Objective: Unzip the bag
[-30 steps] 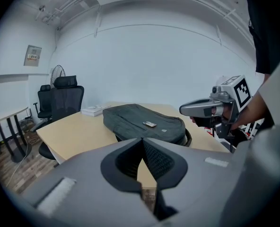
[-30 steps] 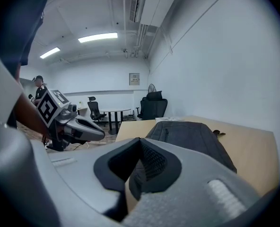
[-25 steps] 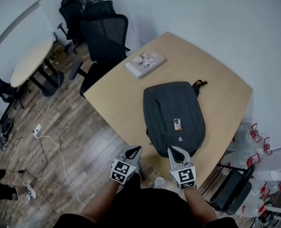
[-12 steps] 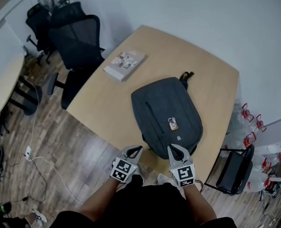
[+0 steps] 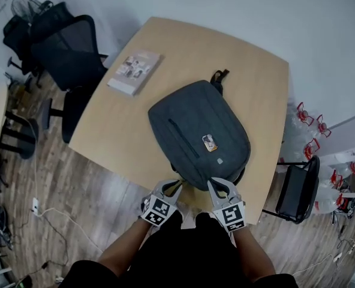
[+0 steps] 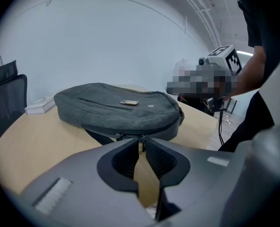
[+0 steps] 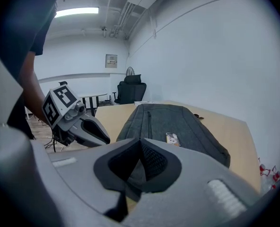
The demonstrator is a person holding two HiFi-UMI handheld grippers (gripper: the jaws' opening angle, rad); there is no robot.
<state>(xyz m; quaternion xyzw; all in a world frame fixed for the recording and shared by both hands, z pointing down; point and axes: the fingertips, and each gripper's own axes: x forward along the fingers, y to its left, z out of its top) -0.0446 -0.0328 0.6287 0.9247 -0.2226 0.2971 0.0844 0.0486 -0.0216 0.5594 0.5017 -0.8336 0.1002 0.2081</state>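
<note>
At the far left we see a black office chair (image 5: 63,47) on the wood floor. Beside it stands the table (image 5: 261,101), with a book (image 5: 134,72) lying near its left edge. The bag (image 5: 198,134) — dark grey, lying flat — sits mid-table, its carry handle toward the far side and its other end close to the near edge. Our left gripper (image 5: 176,185) hovers just off that near end, jaws pressed together with nothing between them. A zip pull (image 6: 143,137) shows just beyond its tips. Our right gripper (image 5: 213,182), just beside it, points at the same end — jaws pressed together too, empty.
</note>
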